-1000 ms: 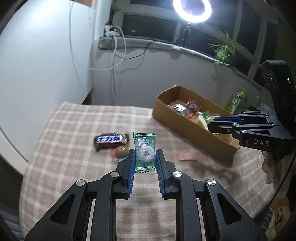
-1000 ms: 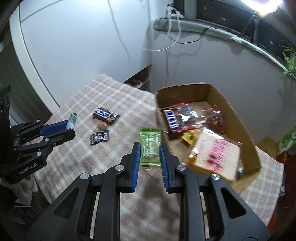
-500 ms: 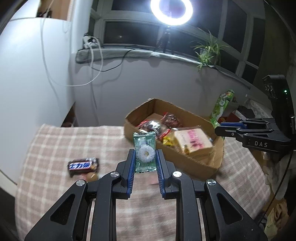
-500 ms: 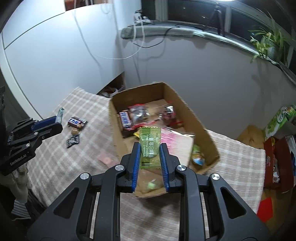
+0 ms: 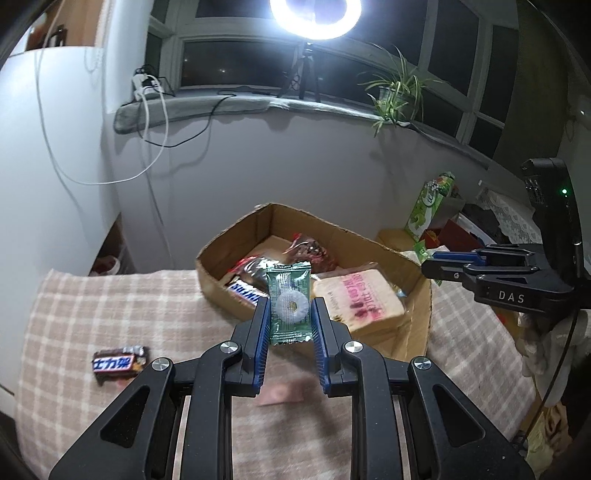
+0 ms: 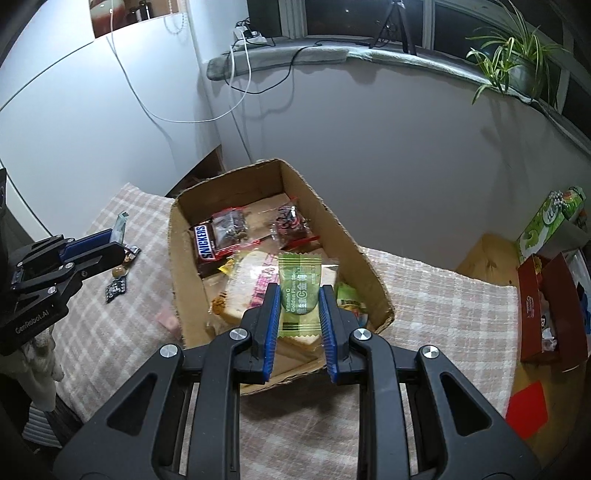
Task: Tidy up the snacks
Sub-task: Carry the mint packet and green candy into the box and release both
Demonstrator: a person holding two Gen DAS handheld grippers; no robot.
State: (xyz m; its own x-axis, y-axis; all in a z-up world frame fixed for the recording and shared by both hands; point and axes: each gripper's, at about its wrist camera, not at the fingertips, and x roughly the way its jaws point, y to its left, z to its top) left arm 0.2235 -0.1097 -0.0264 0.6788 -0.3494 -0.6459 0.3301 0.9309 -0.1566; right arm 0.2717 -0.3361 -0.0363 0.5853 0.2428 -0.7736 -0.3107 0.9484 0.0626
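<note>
Snacks are held in both my grippers. Nearest in the left wrist view, my left gripper (image 5: pixel 289 314) is clamped on a dark green mint packet (image 5: pixel 288 302), a white ring sweet showing through it, upright between the blue pads. In the right wrist view my right gripper (image 6: pixel 298 306) is clamped on a light green plum-slice packet (image 6: pixel 299 292), also upright.

Beyond the plum-slice packet sits the cardboard box (image 6: pixel 373 273) on the checked tablecloth (image 6: pixel 436 295), and this view looks down into it: a bread pack with pink print (image 6: pixel 247 291), a Snickers bar (image 6: pixel 206 248), two clear bags with red seals. The left view adds a second Snickers bar (image 5: pixel 119 364) loose on the cloth, left of the box, and a blurred pink item (image 5: pixel 282 394) under the fingers.

Only the right view shows a small dark packet (image 6: pixel 115 290) and a round brown sweet (image 6: pixel 119 271) on the cloth beside the left gripper.

Farthest, only the left view catches the ring light (image 5: pixel 316 18) above the windowsill; both show the spider plant (image 6: pixel 515 62).
</note>
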